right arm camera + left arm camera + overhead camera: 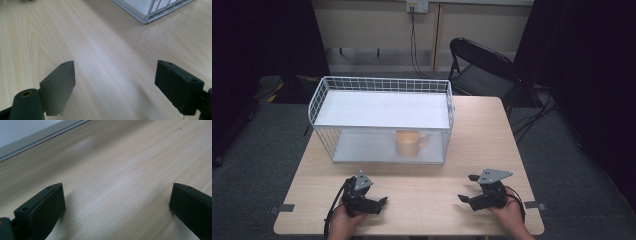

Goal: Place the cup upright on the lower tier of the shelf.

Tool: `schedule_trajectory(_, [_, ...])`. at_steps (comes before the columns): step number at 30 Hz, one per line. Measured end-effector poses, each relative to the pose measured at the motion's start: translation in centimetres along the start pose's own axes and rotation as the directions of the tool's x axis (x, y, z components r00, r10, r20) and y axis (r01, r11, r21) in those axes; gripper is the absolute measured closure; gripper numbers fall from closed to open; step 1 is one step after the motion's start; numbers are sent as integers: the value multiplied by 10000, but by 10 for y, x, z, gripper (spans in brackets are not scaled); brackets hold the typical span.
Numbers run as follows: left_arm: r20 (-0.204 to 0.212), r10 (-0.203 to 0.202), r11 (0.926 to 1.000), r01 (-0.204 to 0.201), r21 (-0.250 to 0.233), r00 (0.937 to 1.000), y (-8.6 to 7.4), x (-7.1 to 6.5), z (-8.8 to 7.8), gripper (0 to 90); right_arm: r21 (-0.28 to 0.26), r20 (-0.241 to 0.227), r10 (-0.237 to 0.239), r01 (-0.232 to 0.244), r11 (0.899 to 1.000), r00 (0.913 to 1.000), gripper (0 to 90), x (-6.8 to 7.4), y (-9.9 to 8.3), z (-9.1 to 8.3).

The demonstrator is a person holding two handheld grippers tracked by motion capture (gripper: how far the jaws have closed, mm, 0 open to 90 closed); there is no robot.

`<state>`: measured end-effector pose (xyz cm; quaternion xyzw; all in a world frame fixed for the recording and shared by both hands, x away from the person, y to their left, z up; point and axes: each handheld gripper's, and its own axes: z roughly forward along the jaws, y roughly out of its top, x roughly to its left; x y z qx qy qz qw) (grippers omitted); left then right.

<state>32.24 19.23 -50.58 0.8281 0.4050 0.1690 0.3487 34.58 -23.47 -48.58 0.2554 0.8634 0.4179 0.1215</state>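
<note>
Mug [409,143]: sits upright on the lower floor of the wire shelf, right of centre, handle turned to the right; nothing touches it.
Progress: judged as a resting point — both tools low at the near edge, well apart from the mug, neither carrying anything; any reach toward the mug is not begun.
Mug make: tan, matte, plain cylinder with a loop handle; looks like ceramic, though that is a guess.
Shelf [382,111]: white wire grid walls, two flat pale-grey tiers, open toward the person.
Left gripper [382,202]: jaws spread wide, empty, hovering close over the wood.
Right gripper [466,189]: jaws likewise held apart, empty; shelf corner ahead of it.
Jaw pads [61,82]: black, blocky, dull finish.
Table [472,130]: light wood, fine straight grain, slight sheen.
</note>
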Motion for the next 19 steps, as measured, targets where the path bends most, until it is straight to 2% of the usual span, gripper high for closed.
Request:
schedule_trajectory(12, [-3,-27,10000,27,-4,10000,0,0,0,0,562,170,-480,470,9973,9987,158,3,-12,9])
schedule_trajectory(19, [1,10,10000,-10,6,10000,0,0,0,0,649,15,-381,379,9972,9993,149,2,-13,11])
